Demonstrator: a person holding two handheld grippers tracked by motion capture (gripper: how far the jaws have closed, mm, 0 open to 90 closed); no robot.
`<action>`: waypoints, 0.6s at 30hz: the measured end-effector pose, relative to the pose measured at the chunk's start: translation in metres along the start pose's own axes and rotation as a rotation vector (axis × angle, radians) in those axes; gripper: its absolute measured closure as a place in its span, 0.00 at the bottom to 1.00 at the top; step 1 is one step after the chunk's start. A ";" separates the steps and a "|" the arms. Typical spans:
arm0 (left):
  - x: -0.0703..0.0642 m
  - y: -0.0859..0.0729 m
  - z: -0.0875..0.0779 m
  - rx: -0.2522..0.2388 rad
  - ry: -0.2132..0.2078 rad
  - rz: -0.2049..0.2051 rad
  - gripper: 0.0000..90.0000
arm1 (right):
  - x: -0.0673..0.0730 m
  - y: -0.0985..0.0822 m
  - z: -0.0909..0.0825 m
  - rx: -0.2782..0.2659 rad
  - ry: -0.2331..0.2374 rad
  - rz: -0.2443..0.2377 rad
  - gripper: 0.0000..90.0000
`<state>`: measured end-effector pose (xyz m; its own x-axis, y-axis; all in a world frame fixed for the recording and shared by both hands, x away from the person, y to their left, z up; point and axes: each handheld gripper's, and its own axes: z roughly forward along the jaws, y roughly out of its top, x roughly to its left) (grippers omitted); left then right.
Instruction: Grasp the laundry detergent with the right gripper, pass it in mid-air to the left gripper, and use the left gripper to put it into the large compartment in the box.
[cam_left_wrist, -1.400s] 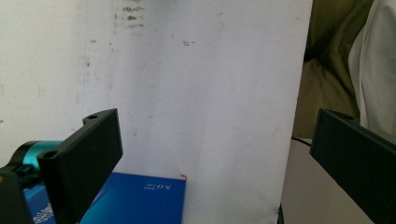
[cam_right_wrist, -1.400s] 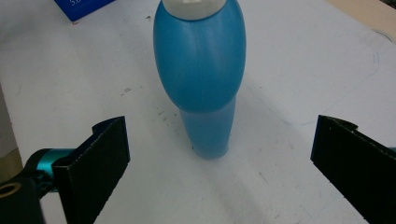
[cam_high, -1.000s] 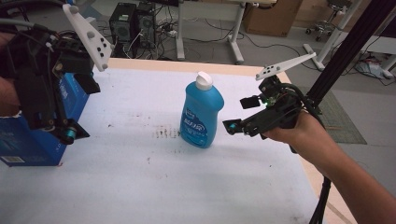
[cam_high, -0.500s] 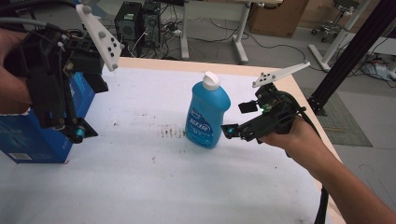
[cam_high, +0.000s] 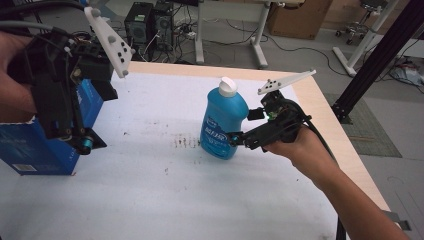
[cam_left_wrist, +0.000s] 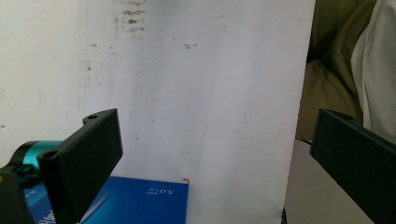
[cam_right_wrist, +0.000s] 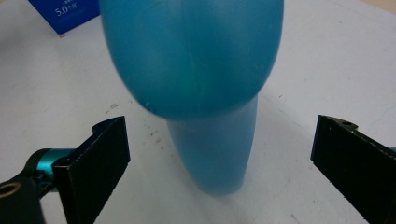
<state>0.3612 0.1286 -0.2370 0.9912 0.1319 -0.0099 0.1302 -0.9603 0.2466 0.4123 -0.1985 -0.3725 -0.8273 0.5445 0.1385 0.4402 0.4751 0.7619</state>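
Surface (cam_high: 165, 200): white sheet, scuffed, wood edge at right, open room in front. Blue carton box (cam_high: 35, 147) at left edge, left claw (cam_left_wrist: 210, 168) over it, jaws wide, empty. Glossy blue bottle (cam_high: 222, 125), white cap, upright mid-surface; right claw (cam_right_wrist: 219, 163) spread wide beside its base, gripping nothing.

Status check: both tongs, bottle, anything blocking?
Right tongs open, straddling blue bottle. Left tongs open above blue box. Bottle upright; nothing in the way.

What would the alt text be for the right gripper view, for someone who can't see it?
A blue bottle stands close ahead on a white table, between the right gripper's two open black jaws, which do not touch it. The corner of a blue box shows at the top left.
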 end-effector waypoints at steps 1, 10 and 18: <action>0.000 0.000 0.000 -0.003 0.000 0.000 0.03 | 0.000 0.000 0.000 0.000 0.000 0.000 0.04; 0.000 0.000 0.001 -0.001 -0.003 0.004 0.03 | 0.001 0.000 0.018 -0.034 0.016 0.009 0.04; 0.002 -0.002 0.002 -0.004 -0.004 -0.004 0.03 | -0.001 -0.001 0.026 -0.063 -0.002 0.009 0.06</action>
<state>0.3629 0.1301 -0.2392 0.9908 0.1346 -0.0151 0.1341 -0.9587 0.2507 0.4213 -0.1812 -0.3902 -0.8226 0.5499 0.1445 0.4247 0.4253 0.7992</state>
